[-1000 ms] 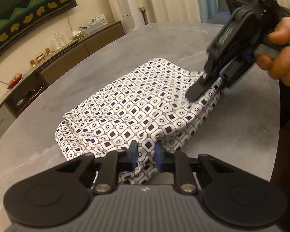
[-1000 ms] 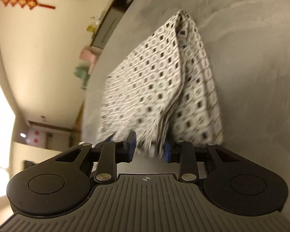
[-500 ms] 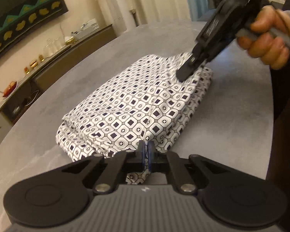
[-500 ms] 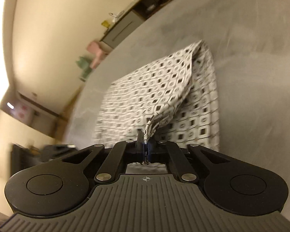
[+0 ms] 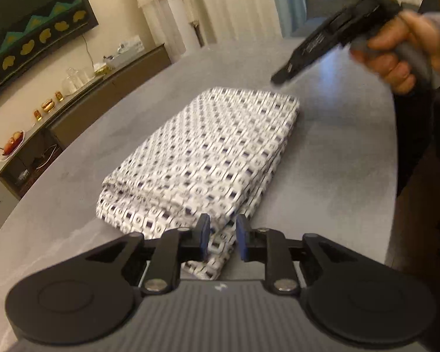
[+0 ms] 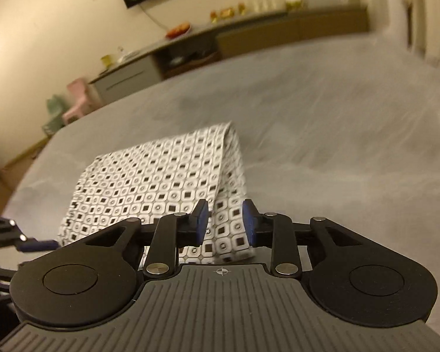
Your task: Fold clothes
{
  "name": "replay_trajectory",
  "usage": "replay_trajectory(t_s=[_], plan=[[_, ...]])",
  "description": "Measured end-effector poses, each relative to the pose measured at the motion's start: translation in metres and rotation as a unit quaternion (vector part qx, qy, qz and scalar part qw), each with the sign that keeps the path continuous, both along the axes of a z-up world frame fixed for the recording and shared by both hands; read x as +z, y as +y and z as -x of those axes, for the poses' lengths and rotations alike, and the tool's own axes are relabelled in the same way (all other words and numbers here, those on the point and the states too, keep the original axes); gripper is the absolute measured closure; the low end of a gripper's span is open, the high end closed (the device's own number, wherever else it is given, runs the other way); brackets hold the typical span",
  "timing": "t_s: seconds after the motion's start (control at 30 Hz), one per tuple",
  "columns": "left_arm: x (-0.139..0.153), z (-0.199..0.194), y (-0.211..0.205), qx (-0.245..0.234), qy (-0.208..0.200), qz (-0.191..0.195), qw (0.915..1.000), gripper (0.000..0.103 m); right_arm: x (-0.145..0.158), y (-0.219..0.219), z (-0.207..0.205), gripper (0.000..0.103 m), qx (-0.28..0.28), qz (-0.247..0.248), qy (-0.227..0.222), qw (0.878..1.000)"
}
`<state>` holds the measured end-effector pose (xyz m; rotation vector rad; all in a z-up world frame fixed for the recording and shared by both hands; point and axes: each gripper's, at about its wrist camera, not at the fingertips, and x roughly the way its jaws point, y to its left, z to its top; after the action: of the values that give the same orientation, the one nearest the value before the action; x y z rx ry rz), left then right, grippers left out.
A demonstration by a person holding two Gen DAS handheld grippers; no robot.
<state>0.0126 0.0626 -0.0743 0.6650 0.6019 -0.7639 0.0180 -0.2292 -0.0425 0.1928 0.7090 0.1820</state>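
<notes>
Fold looks finished: cloth lies flat on the bench; both grippers' fingers parted, empty. Next, perhaps smoothing at six o'clock.

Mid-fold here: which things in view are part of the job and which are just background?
Job:
patterned garment, folded on the grey table
left gripper, open
right gripper, open

Background:
sideboard by the wall
plate of fruit on it
wall picture
curtains
</notes>
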Motion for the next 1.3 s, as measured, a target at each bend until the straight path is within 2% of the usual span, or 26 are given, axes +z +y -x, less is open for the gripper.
replay_trajectory(t_s=[0.07,0.1,0.13,0.17,0.23,0.33,0.37,0.47,0.6,0.77,0.83,0.87,0.9,0.97,1.0,1.03,1.17,1.2,1.23,1.27,1.3], plan=[[-0.005,-0.003,-0.001,0.007,0.004,-0.02,0.9998,0.082,0.011,0.022,0.019,0.077,0.049,0.06,-0.037,0.996],[-0.006,-0.005,-0.001,0.007,0.006,-0.022,0.9997,0.082,0.013,0.044,0.024,0.075,0.091,0.091,-0.055,0.99],[-0.008,-0.006,-0.002,0.006,0.008,-0.024,0.9997,0.082,0.014,0.068,0.03,0.068,0.138,0.122,-0.072,0.98],[-0.009,-0.007,-0.002,0.006,0.01,-0.026,0.9996,0.081,0.012,0.093,0.034,0.064,0.184,0.156,-0.089,0.966],[-0.011,-0.008,-0.002,0.008,0.014,-0.024,0.9996,0.08,0.003,0.139,0.044,0.064,0.259,0.235,-0.118,0.929],[-0.015,-0.009,-0.002,0.009,0.02,-0.026,0.9994,0.079,-0.016,0.183,0.049,0.063,0.326,0.325,-0.125,0.879],[-0.017,-0.009,-0.002,0.009,0.021,-0.028,0.9994,0.08,-0.021,0.19,0.049,0.063,0.335,0.345,-0.128,0.867],[-0.017,-0.008,-0.001,0.008,0.021,-0.024,0.9994,0.08,-0.027,0.202,0.044,0.066,0.341,0.392,-0.134,0.844],[-0.018,-0.009,0.0,0.004,0.023,-0.021,0.9995,0.08,-0.024,0.206,0.033,0.069,0.337,0.412,-0.128,0.837],[-0.019,-0.006,-0.001,-0.001,0.016,-0.024,0.9996,0.081,-0.032,0.221,0.033,0.071,0.359,0.438,-0.135,0.813],[-0.02,-0.005,-0.001,-0.004,0.013,-0.023,0.9996,0.081,-0.037,0.228,0.029,0.071,0.364,0.446,-0.132,0.807],[-0.02,-0.004,-0.001,-0.004,0.012,-0.023,0.9997,0.081,-0.041,0.23,0.027,0.07,0.365,0.455,-0.128,0.802],[-0.02,-0.004,-0.002,-0.004,0.013,-0.022,0.9997,0.081,-0.045,0.232,0.026,0.063,0.363,0.472,-0.124,0.794],[-0.019,-0.004,-0.002,-0.005,0.014,-0.022,0.9997,0.081,-0.054,0.233,0.026,0.061,0.358,0.504,-0.116,0.777],[-0.019,-0.005,-0.002,-0.005,0.014,-0.021,0.9997,0.081,-0.055,0.233,0.024,0.061,0.354,0.512,-0.117,0.774],[-0.019,-0.005,-0.002,-0.006,0.013,-0.021,0.9997,0.081,-0.056,0.232,0.023,0.061,0.351,0.515,-0.121,0.772],[-0.02,-0.005,-0.003,-0.008,0.012,-0.02,0.9997,0.082,-0.049,0.237,0.021,0.063,0.352,0.482,-0.169,0.784],[-0.02,-0.006,-0.003,-0.008,0.012,-0.02,0.9997,0.081,-0.049,0.239,0.02,0.067,0.353,0.478,-0.178,0.784],[-0.02,-0.006,-0.003,-0.008,0.012,-0.019,0.9997,0.081,-0.052,0.241,0.017,0.083,0.353,0.482,-0.173,0.783],[-0.02,-0.007,-0.002,-0.007,0.013,-0.017,0.9998,0.081,-0.053,0.242,0.013,0.099,0.351,0.478,-0.166,0.788],[-0.02,-0.007,-0.002,-0.005,0.015,-0.014,0.9998,0.081,-0.052,0.242,0.01,0.103,0.345,0.469,-0.162,0.797]])
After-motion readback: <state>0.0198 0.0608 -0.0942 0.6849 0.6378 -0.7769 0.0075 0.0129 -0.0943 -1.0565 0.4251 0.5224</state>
